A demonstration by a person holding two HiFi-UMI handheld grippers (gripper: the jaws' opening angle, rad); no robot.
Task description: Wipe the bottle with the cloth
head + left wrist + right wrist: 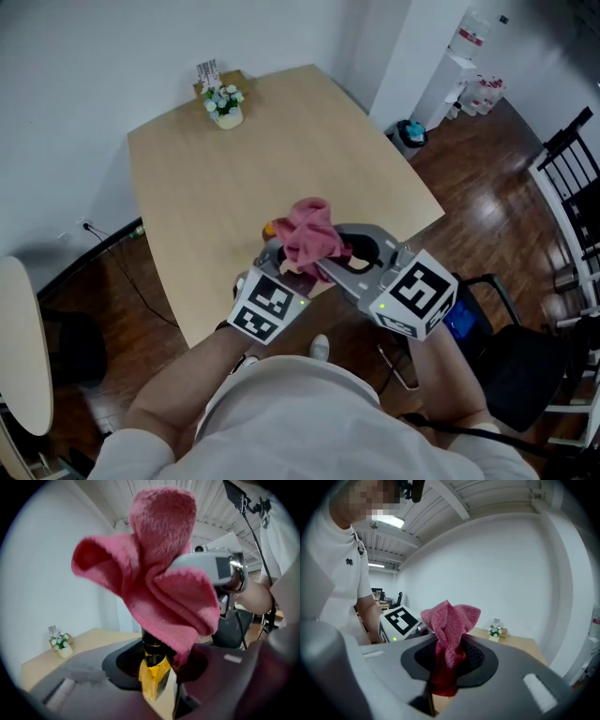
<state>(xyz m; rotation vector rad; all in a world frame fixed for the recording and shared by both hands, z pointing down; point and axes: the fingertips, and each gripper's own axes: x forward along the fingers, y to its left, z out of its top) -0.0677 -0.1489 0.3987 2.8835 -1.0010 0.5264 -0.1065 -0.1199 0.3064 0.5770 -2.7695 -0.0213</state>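
Observation:
My left gripper (155, 688) is shut on a small bottle (153, 674) with a yellow body and a black neck, held upright. A pink cloth (157, 578) lies draped over the bottle's top and hides its cap. My right gripper (444, 682) is shut on that cloth (449, 632), which bunches up out of the jaws. In the head view both grippers meet over the table's near edge. There the cloth (310, 236) sits between the left gripper (277, 259) and the right gripper (349, 261), and only an orange sliver of the bottle (269, 228) shows.
The light wooden table (234, 169) carries a small flower pot (225, 105) at its far edge. A black chair (574, 178) stands on the right, a water dispenser (452, 75) at the back right, and a white round tabletop (19, 347) on the left.

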